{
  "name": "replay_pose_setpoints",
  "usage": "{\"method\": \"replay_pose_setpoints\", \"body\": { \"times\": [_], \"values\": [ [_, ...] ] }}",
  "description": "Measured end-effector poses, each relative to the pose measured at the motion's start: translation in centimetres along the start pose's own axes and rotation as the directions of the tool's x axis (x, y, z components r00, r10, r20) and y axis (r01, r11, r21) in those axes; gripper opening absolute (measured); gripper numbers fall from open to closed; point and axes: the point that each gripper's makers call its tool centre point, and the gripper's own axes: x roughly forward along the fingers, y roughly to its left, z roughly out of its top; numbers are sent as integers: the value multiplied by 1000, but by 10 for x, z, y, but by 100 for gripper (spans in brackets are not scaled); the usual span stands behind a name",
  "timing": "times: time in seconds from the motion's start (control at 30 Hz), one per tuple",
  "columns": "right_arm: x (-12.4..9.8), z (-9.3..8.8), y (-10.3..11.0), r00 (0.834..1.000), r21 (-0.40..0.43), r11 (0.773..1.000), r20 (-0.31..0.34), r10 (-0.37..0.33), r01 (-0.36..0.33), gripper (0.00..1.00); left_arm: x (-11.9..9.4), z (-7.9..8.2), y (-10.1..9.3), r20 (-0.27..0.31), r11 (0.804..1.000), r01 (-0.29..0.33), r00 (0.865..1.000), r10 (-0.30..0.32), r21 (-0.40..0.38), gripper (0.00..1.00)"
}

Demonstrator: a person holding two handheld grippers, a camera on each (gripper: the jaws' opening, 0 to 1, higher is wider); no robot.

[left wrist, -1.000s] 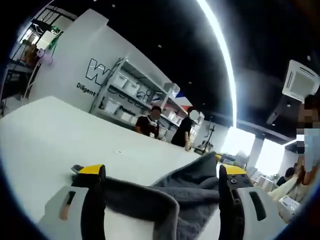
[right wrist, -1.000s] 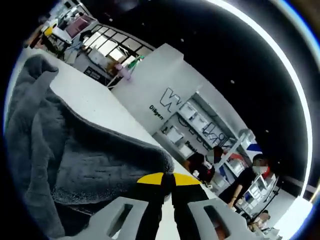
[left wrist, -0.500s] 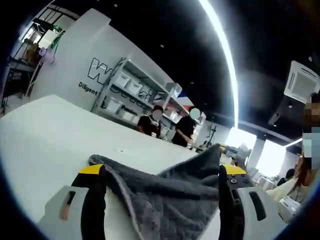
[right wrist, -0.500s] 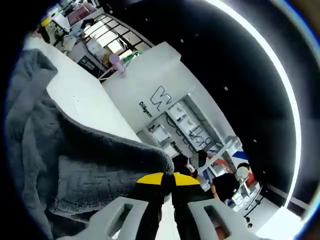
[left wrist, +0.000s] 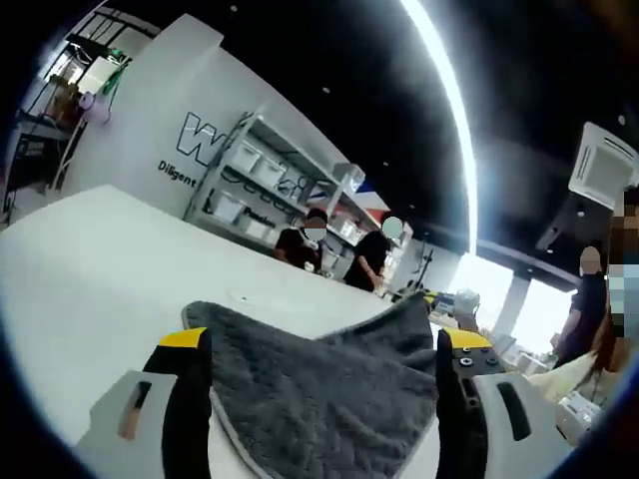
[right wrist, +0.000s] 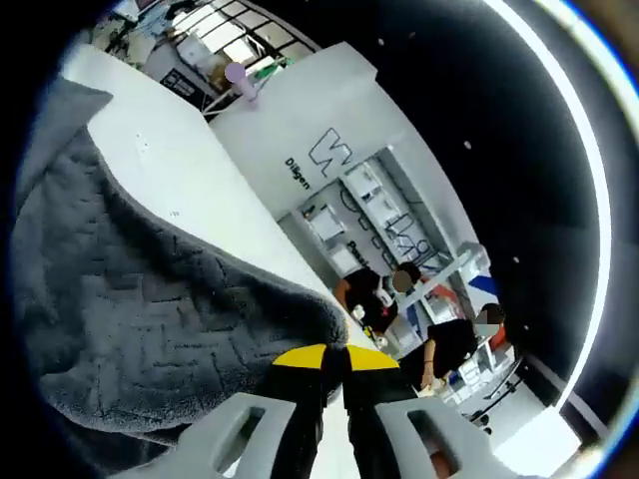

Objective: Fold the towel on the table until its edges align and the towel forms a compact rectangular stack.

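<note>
Now the dark grey textured towel lies spread on the white table between the wide-apart jaws of the left gripper, while the right gripper pinches a raised fold of it, jaws pressed together.

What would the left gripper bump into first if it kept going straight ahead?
Most likely the grey towel, which lies spread between the open jaws of the left gripper right in front. Beyond it is the white table. Depth is hard to judge.
</note>
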Motion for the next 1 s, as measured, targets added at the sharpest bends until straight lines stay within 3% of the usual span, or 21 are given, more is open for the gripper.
{"method": "replay_pose_setpoints", "body": {
  "times": [0.07,0.37,0.4,0.57,0.77,0.8,1.0],
  "values": [
    [3,-4,2,1000,30,999,-6,16,-16,2,0,1,1,1,1000,-1,1000,1,-1,91],
    [19,-54,-14,986,34,998,-161,-38,44,2,1,2,4,-1,1000,-1,1000,1,-7,91],
    [25,-74,-11,978,22,999,-206,-31,36,2,1,2,4,-2,1000,-2,1000,2,-7,91],
    [39,-100,-2,960,-35,999,-280,-16,6,2,1,2,7,-8,1000,-5,1000,5,-7,91],
    [52,-123,6,933,-74,997,-360,-3,-26,2,1,1,4,-5,1000,-7,1000,7,-8,91],
    [56,-129,6,923,-109,993,-385,-4,-41,2,1,1,4,-5,1000,-6,1000,6,-9,91],
    [67,-152,16,888,-127,986,-459,34,-104,2,1,0,3,-6,1000,-4,1000,4,-14,90]
  ]
}}
